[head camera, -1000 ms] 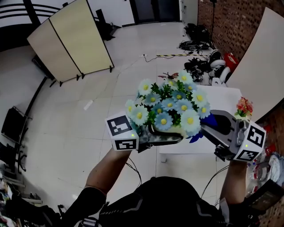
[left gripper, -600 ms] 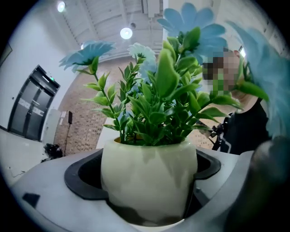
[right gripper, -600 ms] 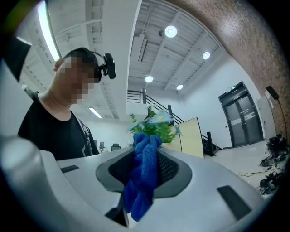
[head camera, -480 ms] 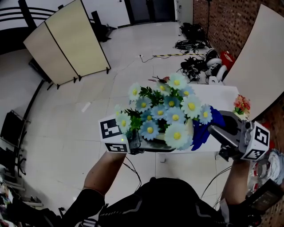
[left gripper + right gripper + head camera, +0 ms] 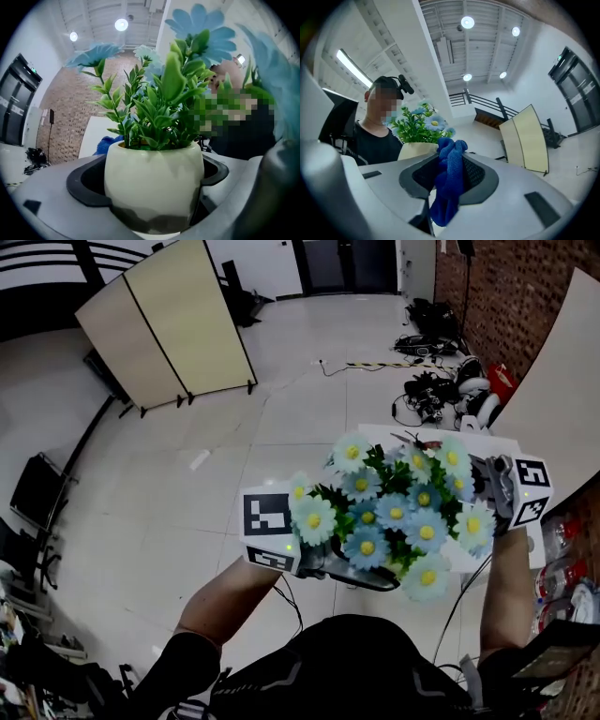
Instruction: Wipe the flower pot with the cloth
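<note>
White table on pale tiled floor

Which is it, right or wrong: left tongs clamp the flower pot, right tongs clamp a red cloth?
Wrong on colour: the cloth in the right tongs is blue, not red, as the right gripper view shows. The left tongs do clamp the flower pot.

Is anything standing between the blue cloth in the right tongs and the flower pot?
Nothing visible does. In the right gripper view the flower pot shows directly behind the blue cloth, with no object between them. Whether they touch, I cannot tell.
</note>
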Demonstrator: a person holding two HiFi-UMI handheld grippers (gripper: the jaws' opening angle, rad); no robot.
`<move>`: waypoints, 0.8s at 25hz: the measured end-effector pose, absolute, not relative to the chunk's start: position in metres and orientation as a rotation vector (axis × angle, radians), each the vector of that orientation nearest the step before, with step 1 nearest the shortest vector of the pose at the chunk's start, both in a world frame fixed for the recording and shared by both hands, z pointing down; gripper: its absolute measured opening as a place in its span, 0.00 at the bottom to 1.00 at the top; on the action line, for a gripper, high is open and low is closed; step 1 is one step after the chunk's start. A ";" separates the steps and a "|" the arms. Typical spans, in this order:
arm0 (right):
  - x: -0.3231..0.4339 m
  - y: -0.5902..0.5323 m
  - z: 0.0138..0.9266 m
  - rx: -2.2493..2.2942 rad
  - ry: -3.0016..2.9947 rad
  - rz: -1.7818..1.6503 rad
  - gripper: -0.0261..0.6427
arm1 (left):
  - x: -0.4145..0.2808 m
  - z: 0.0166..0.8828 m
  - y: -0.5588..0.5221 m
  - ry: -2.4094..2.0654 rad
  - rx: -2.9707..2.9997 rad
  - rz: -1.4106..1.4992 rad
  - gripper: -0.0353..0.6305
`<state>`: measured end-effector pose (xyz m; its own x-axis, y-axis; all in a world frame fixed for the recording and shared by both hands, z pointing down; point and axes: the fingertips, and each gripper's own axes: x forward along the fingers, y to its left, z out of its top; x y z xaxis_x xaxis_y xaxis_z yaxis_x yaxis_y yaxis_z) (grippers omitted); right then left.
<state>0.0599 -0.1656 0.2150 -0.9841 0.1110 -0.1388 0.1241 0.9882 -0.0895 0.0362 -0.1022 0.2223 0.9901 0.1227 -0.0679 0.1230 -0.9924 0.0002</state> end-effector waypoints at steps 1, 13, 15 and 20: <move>0.058 -0.163 0.214 0.218 3.002 -0.147 0.19 | 0.036 0.221 -0.101 0.194 3.129 -0.101 0.90; 0.091 -0.108 0.221 0.239 3.012 -0.082 0.19 | 0.033 0.243 -0.122 0.002 3.119 -0.028 0.90; 0.098 -0.111 0.223 0.204 3.011 -0.056 0.19 | 0.037 0.244 -0.129 -0.021 3.123 -0.020 0.90; 0.103 -0.162 0.224 -0.008 2.971 -0.175 0.19 | 0.034 0.232 -0.115 0.033 3.145 -0.039 0.90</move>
